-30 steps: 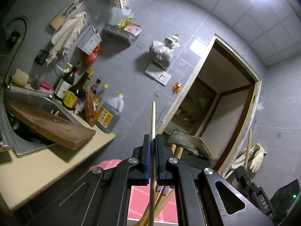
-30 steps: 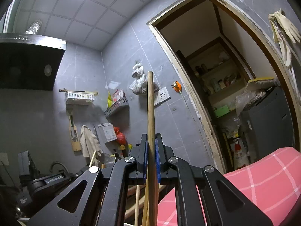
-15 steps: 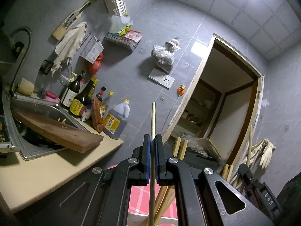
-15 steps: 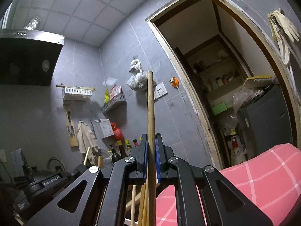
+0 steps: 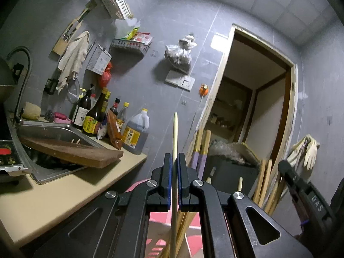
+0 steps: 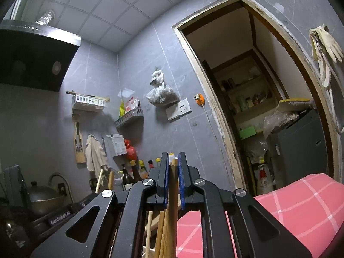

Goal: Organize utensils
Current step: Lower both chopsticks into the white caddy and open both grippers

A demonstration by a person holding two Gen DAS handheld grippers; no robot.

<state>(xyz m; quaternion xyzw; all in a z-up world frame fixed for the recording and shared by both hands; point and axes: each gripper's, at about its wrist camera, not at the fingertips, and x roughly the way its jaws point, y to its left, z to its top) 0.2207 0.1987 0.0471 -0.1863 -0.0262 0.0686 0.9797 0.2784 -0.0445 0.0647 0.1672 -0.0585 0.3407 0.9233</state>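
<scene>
While the left gripper (image 5: 175,161) is pinching a thin pale chopstick (image 5: 175,133) pointing to twelve o'clock, the right gripper (image 6: 172,163) is standing slightly parted around thicker wooden sticks (image 6: 172,204); these are risking slipping down, or clashing with the bundle at six o'clock.

Bottles (image 5: 94,116) (and board (image 5: 71,152)) crowd the counter (image 5: 64,195) leftward.

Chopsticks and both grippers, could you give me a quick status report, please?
Left gripper shut on thin chopstick, upright. Right gripper around thicker chopstick, jaws slightly parted. More chopsticks bundled beside. Nothing blocking.
</scene>
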